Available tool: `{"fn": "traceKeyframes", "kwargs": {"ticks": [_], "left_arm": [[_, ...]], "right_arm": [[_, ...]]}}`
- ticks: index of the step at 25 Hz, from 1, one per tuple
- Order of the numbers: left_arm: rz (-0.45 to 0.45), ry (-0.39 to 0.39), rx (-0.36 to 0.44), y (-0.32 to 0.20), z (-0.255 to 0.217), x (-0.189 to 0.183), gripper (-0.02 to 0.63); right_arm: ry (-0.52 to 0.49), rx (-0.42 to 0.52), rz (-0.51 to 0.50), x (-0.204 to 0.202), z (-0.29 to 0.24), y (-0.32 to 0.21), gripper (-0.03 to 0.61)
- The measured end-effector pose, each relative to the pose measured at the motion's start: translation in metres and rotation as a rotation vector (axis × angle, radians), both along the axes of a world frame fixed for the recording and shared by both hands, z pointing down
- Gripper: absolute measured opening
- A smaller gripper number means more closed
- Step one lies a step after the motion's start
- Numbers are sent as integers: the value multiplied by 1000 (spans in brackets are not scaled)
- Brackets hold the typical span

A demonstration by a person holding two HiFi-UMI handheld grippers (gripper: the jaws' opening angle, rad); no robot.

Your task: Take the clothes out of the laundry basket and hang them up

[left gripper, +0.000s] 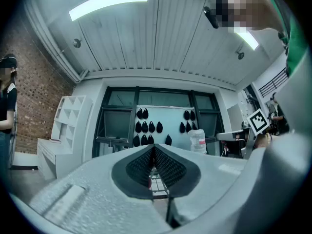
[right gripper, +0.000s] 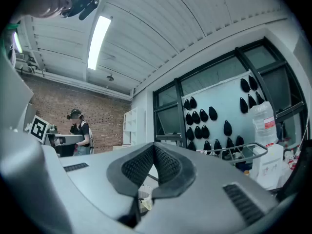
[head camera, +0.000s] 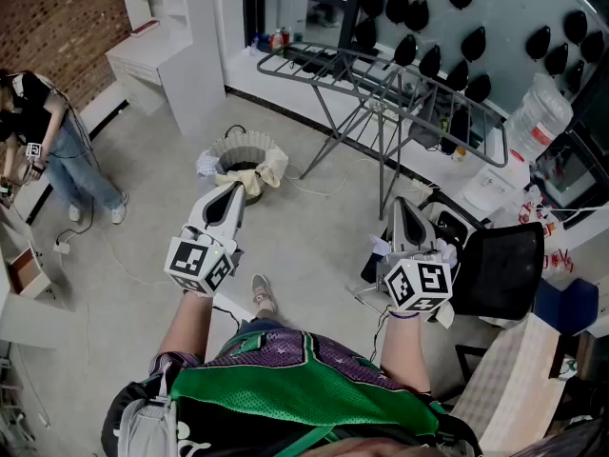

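Observation:
A round white laundry basket (head camera: 244, 152) stands on the floor ahead of me, with pale yellow cloth (head camera: 267, 173) draped over its rim. Behind it is a grey folding drying rack (head camera: 381, 84), bare of clothes. My left gripper (head camera: 231, 191) is held out at chest height, pointing toward the basket, jaws shut with nothing between them. My right gripper (head camera: 401, 209) points toward the rack's legs, also shut and holding nothing. In the left gripper view the pads (left gripper: 161, 165) meet; a sliver of the rack shows below them. In the right gripper view the rack (right gripper: 246, 151) is at right.
Another person (head camera: 43, 141) stands at the far left by white shelving (head camera: 162, 36). A black chair (head camera: 500, 269) is at my right, next to a wooden counter (head camera: 519, 388). A large water bottle (head camera: 538, 117) sits by the back wall. Cables trail over the floor.

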State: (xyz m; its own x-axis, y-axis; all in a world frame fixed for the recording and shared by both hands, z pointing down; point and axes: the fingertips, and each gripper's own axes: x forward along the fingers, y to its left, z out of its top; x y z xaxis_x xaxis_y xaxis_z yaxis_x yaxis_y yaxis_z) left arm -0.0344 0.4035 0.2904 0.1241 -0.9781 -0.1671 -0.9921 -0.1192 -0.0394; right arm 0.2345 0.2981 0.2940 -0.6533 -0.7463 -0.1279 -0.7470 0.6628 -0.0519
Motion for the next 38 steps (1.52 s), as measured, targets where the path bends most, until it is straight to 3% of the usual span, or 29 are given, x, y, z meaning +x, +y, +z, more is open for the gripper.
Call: {"fn": "traceKeyframes", "kwargs": {"ticks": [12,22,30,38], "left_arm": [[-5,-22,1,19,0,13,18],[-63,-34,-37,37,5,-4,18],[-125,-28,-52,20,1,-64,18],[-181,10,-37,-9,4,-149,18]], "right_arm": [[-5,16,-7,9,-2,17,-2],[-64,-1,-118,-24,-8,23,0],[-79,-6,-165,-87,-22,-8,0],[-53,19,-230,-183,-37,-47,0]]}}
